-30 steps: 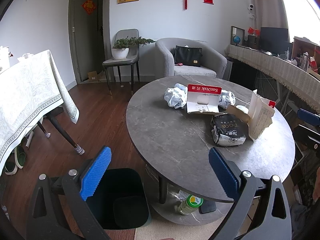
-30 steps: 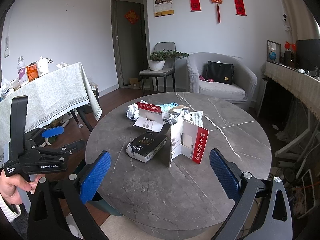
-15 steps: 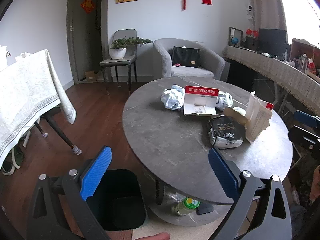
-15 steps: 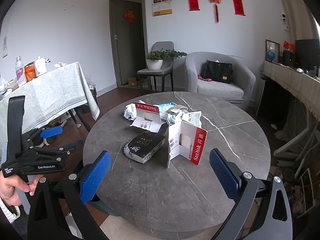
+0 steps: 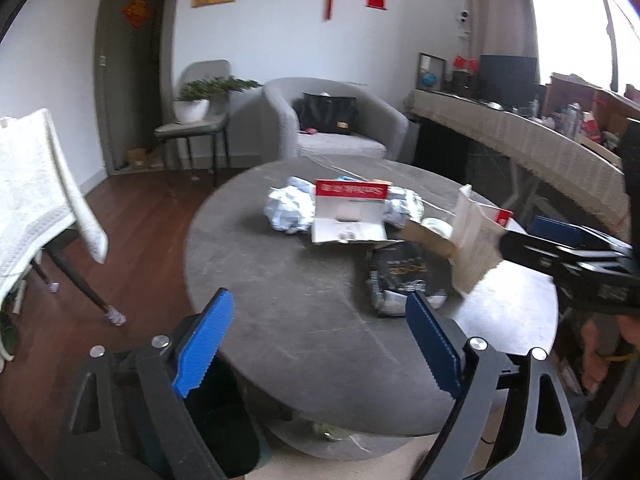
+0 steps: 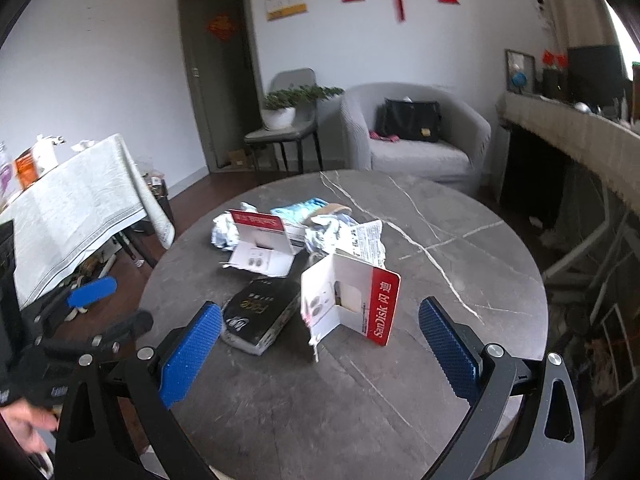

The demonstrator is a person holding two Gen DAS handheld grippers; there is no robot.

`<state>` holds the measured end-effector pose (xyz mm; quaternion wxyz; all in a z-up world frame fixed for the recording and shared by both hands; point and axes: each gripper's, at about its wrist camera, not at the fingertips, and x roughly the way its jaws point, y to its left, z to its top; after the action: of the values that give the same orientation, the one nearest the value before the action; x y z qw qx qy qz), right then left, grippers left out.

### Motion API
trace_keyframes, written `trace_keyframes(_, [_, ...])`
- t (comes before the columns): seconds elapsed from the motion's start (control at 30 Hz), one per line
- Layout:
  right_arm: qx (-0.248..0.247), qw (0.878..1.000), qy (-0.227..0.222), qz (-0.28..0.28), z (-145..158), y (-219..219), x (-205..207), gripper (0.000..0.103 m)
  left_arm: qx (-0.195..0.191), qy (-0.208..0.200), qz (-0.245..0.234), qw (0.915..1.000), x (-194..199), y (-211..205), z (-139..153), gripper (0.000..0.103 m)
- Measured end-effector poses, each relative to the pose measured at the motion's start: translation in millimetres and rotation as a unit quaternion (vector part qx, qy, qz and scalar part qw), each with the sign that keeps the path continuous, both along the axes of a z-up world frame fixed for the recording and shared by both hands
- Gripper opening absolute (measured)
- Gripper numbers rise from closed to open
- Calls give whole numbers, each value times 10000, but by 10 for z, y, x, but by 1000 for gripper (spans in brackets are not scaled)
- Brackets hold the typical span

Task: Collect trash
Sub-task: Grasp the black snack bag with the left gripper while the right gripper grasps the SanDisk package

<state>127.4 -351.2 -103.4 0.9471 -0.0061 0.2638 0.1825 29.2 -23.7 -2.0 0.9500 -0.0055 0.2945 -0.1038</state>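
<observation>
Two grippers, left gripper [image 5: 320, 342] and right gripper [image 6: 320, 354], face trash pile [image 6: 304, 248] on round table [image 6: 460, 280]; left jaws just narrowing, both spread, nothing between; bin [image 5: 224, 432] below table edge, likely for drop.

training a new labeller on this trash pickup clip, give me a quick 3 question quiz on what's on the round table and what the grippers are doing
1. True or false: the right gripper is shut on the standing SanDisk card.
2. Which item lies nearest the left gripper? A) crumpled white paper B) black packet C) black handbag
3. Fill in: the round table has a dark grey top with white ____.

Key
1. False; its jaws stand open with nothing between the pads.
2. B. The left jaws have just been closing a little, still with nothing between them.
3. Veins.
</observation>
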Motion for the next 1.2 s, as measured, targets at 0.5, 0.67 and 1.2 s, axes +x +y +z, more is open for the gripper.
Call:
trace_keyframes(0.5, [-37,9965,452,-700,-150,91,496,90,-388,437,-732,9956,299,-172,-156,84])
trace_keyframes(0.67, [111,9936,592,-956,-215,39,642,73,-666,539,-778,9933,379,-173,-153,85])
trace_keyframes(1.2, [368,9927,533,-1018,-154,-189,721,41,-304,862,-742,9930,618,-607,-403,84])
